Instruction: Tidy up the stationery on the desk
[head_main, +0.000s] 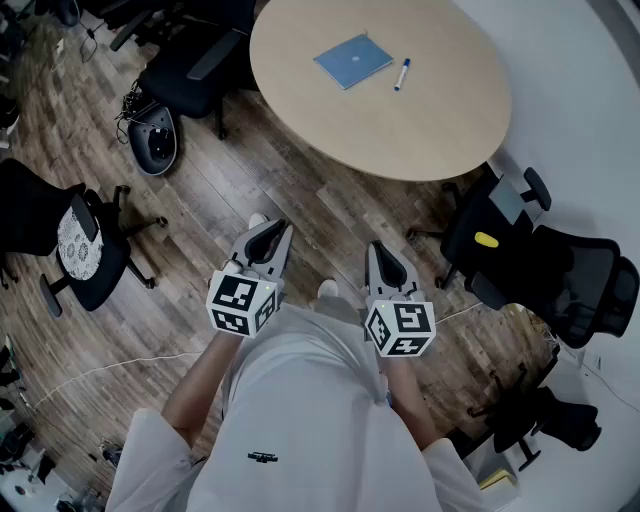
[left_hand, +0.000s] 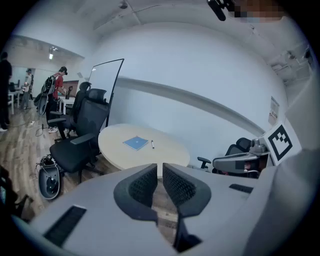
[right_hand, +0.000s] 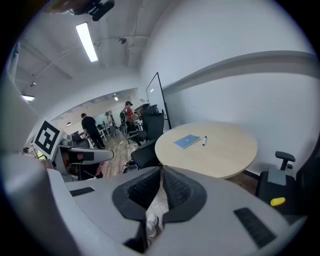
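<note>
Presently, work on the stationery has not begun. The blue notebook (head_main: 353, 60) and the marker (head_main: 402, 74) lie side by side on the far part of the round table (head_main: 400, 130), marker just right of the notebook, the two apart. Both are well away from the person, who stands on the wooden floor (head_main: 300, 190) at the near side.

The left gripper (head_main: 268, 232) is held low in front of the body, jaws drawn together with nothing between them. The right gripper (head_main: 386, 252) is alongside it, likewise closed and empty.

Assessment: the notebook looks thin, light and somewhat flexible. Lying flat, it offers little to pinch; a corner or the near edge is the likely hold, perhaps after sliding it past the table rim. The marker appears light, stiff and round, so liable to roll; take it across mid-barrel. Jaws must open first.
</note>
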